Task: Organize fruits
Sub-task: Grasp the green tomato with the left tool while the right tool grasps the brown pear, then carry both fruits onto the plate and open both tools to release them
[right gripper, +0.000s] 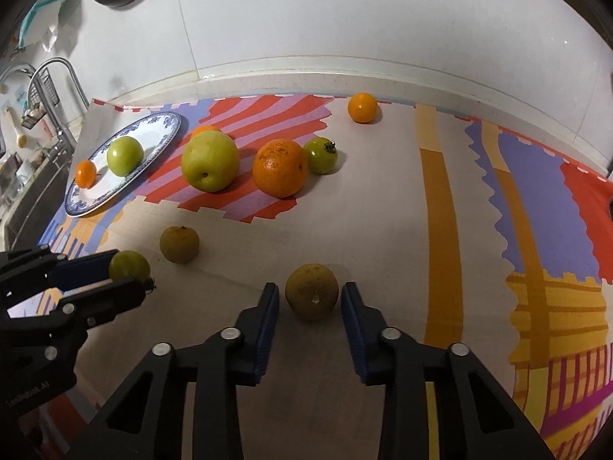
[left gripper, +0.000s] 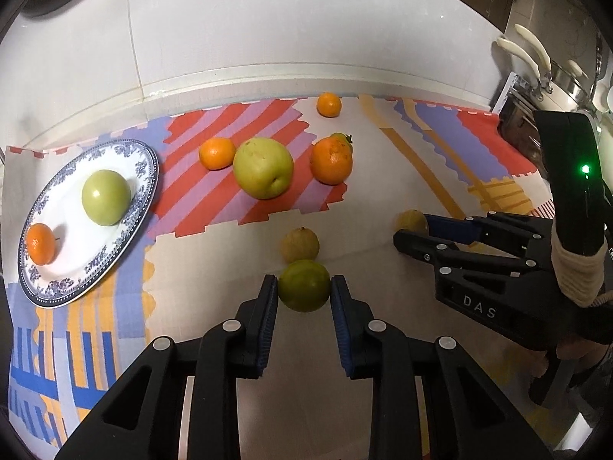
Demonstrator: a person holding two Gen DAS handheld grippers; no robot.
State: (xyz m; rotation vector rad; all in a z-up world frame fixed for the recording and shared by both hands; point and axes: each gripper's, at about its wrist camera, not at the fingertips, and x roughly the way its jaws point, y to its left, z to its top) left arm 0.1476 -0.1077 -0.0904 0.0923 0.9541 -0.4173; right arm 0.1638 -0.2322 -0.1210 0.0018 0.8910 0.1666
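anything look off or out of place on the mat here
Nothing spilled or damaged. Only two fruits sit on the plate; the rest lie loose on the mat. One small orange sits apart by the wall.

Behind the big green apple, 1 orange is peeking out, mostly hidden; the sink is being cropped.

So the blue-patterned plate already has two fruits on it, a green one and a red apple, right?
Not quite. The plate does hold two fruits, a green one and a small orange, not a red apple. The left wrist view shows both clearly.
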